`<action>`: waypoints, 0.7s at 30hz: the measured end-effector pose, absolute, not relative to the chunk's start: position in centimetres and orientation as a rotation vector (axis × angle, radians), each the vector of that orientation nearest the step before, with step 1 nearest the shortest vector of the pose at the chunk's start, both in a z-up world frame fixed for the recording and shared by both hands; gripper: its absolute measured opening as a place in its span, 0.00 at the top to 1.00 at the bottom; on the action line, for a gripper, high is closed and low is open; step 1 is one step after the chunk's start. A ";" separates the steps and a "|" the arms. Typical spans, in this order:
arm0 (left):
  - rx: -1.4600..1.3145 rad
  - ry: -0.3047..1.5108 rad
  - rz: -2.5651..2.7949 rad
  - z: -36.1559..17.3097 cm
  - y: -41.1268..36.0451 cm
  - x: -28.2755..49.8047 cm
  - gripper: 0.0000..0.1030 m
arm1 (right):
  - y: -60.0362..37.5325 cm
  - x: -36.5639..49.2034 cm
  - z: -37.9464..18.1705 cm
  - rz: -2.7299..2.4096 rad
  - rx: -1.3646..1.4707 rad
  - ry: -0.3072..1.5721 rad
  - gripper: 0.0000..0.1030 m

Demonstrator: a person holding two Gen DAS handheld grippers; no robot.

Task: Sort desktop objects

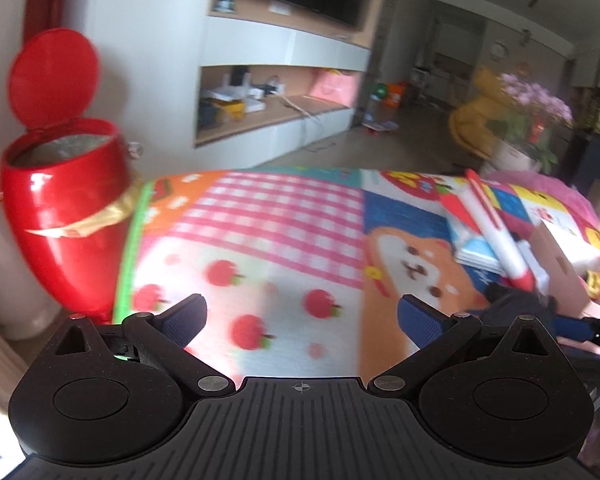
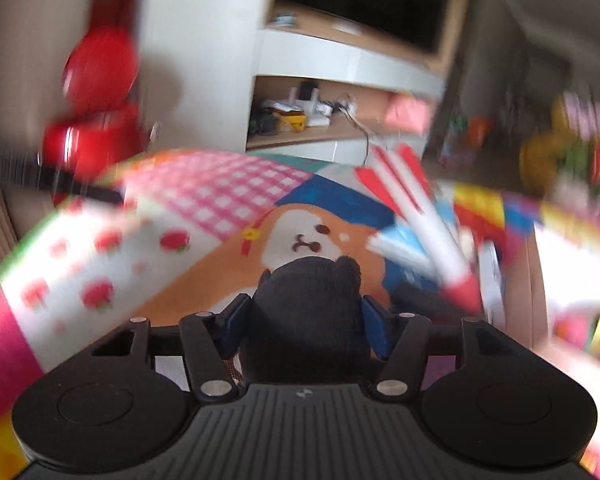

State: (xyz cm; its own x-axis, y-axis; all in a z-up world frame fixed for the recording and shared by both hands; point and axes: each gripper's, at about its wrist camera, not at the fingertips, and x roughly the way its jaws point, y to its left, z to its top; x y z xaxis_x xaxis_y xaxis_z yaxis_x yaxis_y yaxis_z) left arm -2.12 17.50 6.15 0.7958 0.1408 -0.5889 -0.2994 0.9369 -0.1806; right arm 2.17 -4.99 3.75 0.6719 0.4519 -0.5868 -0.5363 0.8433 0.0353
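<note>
Clamping one black plush toy (image 2: pixel 308 312)

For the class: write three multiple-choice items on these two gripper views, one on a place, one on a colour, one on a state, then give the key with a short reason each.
1. Where does the red bin stand?
A. beside the cloth's left edge
B. on the cloth
C. on the TV shelf

2. What colour is the soft object in the right gripper?
A. yellow
B. white
C. black

3. How is the left gripper?
A. shut on a pen
B. open, nothing between its fingers
C. shut on a book

Key: 1 A, it rises beside the patterned cloth; 2 C, dark knit between blue pads; 3 B, fingers spread over the cloth.
</note>
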 end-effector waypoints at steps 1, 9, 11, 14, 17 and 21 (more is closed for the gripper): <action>-0.268 0.611 0.211 5.9 16.8 -1.8 0.00 | -6.8 2.6 3.9 0.539 -0.068 0.644 0.42; -0.139 0.624 -0.133 4.8 8.6 0.4 0.00 | -15.9 1.7 3.5 0.309 0.034 0.567 0.27; -0.075 0.630 -0.251 4.6 5.9 0.5 0.00 | -16.9 1.9 3.1 0.286 0.036 0.583 0.27; 0.065 0.636 -0.337 3.7 1.8 0.6 0.00 | -18.1 2.2 2.6 0.268 0.056 0.587 0.27; 0.167 0.644 -0.308 2.5 -1.5 1.6 0.00 | -19.4 1.7 3.2 0.251 0.075 0.540 0.25; 0.153 0.622 -0.266 1.7 -3.5 3.6 0.00 | -21.3 -0.3 3.6 0.186 0.041 0.465 0.11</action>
State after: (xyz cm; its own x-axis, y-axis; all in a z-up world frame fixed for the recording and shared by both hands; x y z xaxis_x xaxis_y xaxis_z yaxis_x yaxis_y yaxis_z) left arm 3.65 -3.49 1.68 0.7804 -0.1996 -0.5926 0.2908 0.9548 0.0614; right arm -0.33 -21.29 3.60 0.8771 0.1877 -0.4421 -0.1689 0.9822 0.0820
